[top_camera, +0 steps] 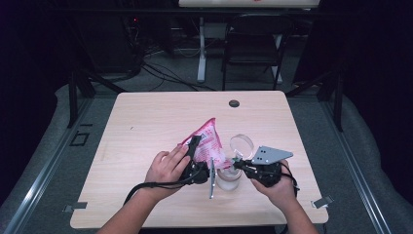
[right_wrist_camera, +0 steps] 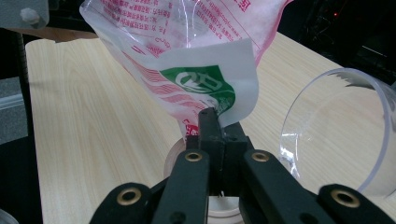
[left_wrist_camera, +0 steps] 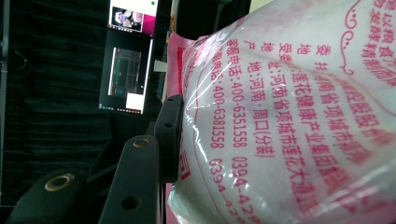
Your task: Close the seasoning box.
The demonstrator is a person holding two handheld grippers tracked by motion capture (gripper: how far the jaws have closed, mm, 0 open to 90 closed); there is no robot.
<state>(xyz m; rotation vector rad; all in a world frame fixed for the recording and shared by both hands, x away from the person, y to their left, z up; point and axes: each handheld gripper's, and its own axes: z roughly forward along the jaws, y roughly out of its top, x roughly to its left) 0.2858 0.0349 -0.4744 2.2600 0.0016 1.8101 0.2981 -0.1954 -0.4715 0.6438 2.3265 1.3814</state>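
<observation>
The right gripper [right_wrist_camera: 212, 122] has its two black jaws pressed tight together on the lower corner of a pink-and-white printed plastic bag [right_wrist_camera: 187, 56], pinching the white flap with the green emblem. Directly beneath that pinch sits a small clear round plastic jar [top_camera: 229, 179], whose pale rim shows behind the jaws in the right gripper view. Just beside it, on the side toward the desk's right edge, a clear round plastic lid [top_camera: 242, 145] stands tilted on its edge.

The left gripper [top_camera: 197, 156] holds the same bag higher up: its jaws stand partly apart with the full body of the bag between them, one black pad [left_wrist_camera: 169, 135] pressed into the film in the left gripper view, red printing running across the plastic beside it. The bag is lifted off the light wooden desk [top_camera: 146, 126], slanting from its upper corner near the desk's middle down toward the jar, which stands close to the front edge, right of centre. Both hands come in over that front edge, the left hand [top_camera: 168, 168] to the left of the bag, the right hand [top_camera: 277, 187] to the right of the jar.
</observation>
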